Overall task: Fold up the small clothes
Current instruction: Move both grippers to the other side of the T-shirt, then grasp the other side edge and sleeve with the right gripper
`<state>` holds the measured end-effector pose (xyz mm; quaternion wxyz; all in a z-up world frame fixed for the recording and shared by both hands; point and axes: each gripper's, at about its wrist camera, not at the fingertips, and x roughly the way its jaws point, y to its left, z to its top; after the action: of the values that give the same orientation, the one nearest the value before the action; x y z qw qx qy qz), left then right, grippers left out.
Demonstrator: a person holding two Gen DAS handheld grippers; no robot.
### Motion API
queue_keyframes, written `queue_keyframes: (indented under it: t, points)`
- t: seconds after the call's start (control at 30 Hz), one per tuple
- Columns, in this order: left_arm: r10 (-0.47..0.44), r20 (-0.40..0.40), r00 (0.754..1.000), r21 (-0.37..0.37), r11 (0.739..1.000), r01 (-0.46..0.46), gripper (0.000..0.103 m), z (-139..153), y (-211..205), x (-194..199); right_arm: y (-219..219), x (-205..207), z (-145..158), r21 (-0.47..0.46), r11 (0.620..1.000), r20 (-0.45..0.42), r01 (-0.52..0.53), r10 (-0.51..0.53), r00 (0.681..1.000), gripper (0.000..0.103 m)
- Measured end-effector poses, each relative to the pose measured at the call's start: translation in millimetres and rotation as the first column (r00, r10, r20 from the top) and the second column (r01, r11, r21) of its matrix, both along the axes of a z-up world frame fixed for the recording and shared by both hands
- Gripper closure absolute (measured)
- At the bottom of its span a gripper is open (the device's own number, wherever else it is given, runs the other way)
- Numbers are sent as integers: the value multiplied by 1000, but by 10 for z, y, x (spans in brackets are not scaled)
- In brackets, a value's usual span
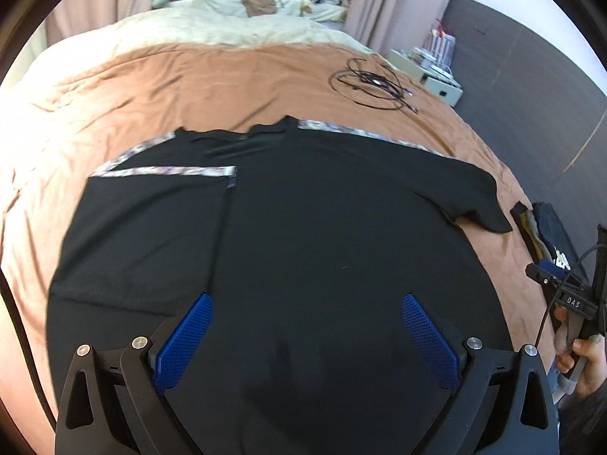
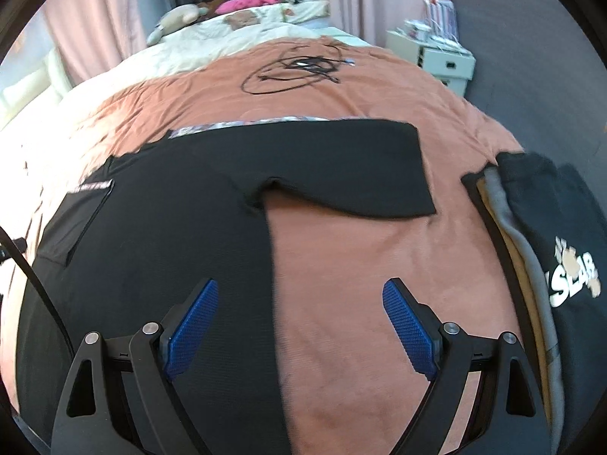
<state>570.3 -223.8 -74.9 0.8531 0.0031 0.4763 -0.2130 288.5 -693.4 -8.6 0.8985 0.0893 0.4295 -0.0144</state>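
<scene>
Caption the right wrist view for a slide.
Open right gripper above black T-shirt edge on brown bedspread, folded clothes stack alongside.

A bed (image 2: pixel 360 265) with a brown cover, pink curtains (image 2: pixel 95 26) behind, a white cabinet (image 2: pixel 447 62) against the dark wall (image 2: pixel 531 57).

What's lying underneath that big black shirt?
The black shirt lies spread on a brown bedcover, which shows all around it. Anything between shirt and cover is hidden.

The black t-shirt (image 1: pixel 322 235) is looking like matte knit cloth with shiny patterned trim; the brown bedsheet (image 2: pixel 371 258) is showing soft, wrinkly fabric. Gripper pads (image 1: pixel 428 345) are showing textured blue rubbery plastic.
</scene>
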Motion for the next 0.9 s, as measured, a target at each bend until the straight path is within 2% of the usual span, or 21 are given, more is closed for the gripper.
queue_keyframes:
  t: [0.07, 0.13, 0.17, 0.33, 0.57, 0.63, 0.7, 0.77, 0.83, 0.9]
  points:
    - [-29, 1, 1000, 6, 1000, 29, 2, -12, -177, 45, -105, 36, -7, 27, 999, 6, 34, -34, 999, 14]
    - [-51, 2, 999, 11, 999, 51, 2, -20, -313, 90, -215, 74, -6, 73, 995, 30, 65, -67, 997, 1]
    - [-64, 5, 998, 13, 998, 64, 2, -22, -390, 114, -253, 84, -11, 93, 993, 40, 71, -75, 996, 0]
    - [-126, 15, 992, 17, 992, 126, 2, -40, -818, 261, -390, 185, -136, 147, 984, 42, 99, -106, 993, 0]
    - [-181, 12, 983, 6, 984, 181, 2, -96, -1228, 450, -794, 357, -364, 297, 937, 52, 183, -207, 977, 0]
    - [-181, 16, 983, 7, 983, 181, 3, -117, -1291, 505, -866, 414, -447, 320, 923, 31, 215, -237, 971, 5]
    - [-185, 14, 983, 3, 983, 185, 7, -158, -1361, 576, -941, 492, -554, 364, 900, -6, 241, -257, 966, 23]
    - [-189, -2, 982, -2, 982, 189, 17, -209, -1429, 648, -1008, 593, -656, 386, 882, -47, 271, -274, 961, 32]
    - [-191, -17, 981, -5, 982, 191, 23, -255, -1485, 707, -1040, 665, -693, 367, 878, -76, 308, -302, 950, 34]
    - [-194, -29, 981, -8, 981, 194, 26, -302, -1549, 773, -1094, 719, -726, 391, 861, -74, 326, -324, 943, 35]
